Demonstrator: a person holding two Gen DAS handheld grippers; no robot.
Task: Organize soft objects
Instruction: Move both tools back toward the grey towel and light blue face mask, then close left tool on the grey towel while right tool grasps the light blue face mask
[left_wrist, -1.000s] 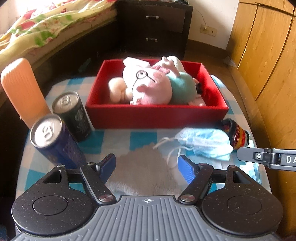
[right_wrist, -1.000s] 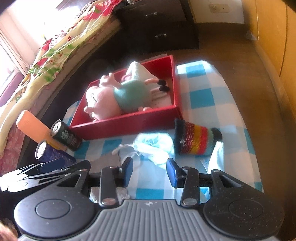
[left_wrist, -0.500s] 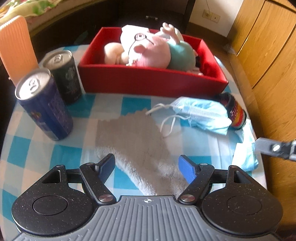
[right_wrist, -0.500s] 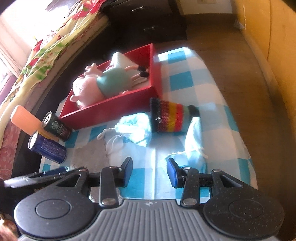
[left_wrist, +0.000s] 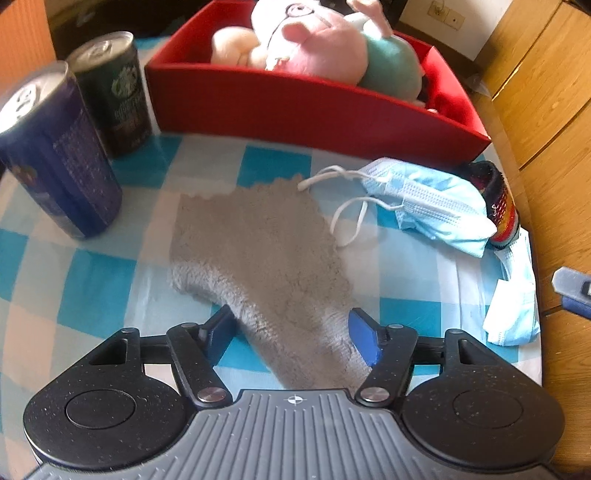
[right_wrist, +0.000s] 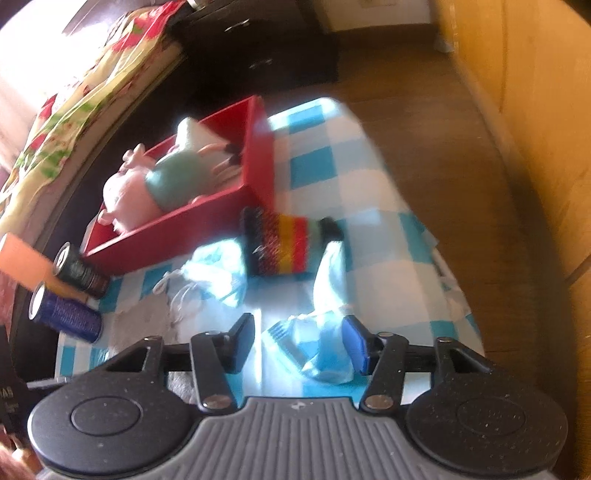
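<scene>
Plush pig (left_wrist: 325, 44) already lying in red box (left_wrist: 295, 107); you're closing left gripper (left_wrist: 291, 332) around grey cloth (left_wrist: 258, 236), not yet clamped; right gripper (right_wrist: 299, 343) opening over blue mask (right_wrist: 317, 350) at table's near edge; second mask (left_wrist: 428, 206), striped knit (right_wrist: 280, 243) remaining

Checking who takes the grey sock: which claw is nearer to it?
Left. The left claw straddles the grey sock, jaws closing around it. The right claw is off to its side, opening over a blue mask.

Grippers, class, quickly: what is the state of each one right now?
Left gripper: open, jaws closing around the grey cloth, not yet gripping.
Right gripper: open, jaws opening, a blue face mask between them.
</scene>
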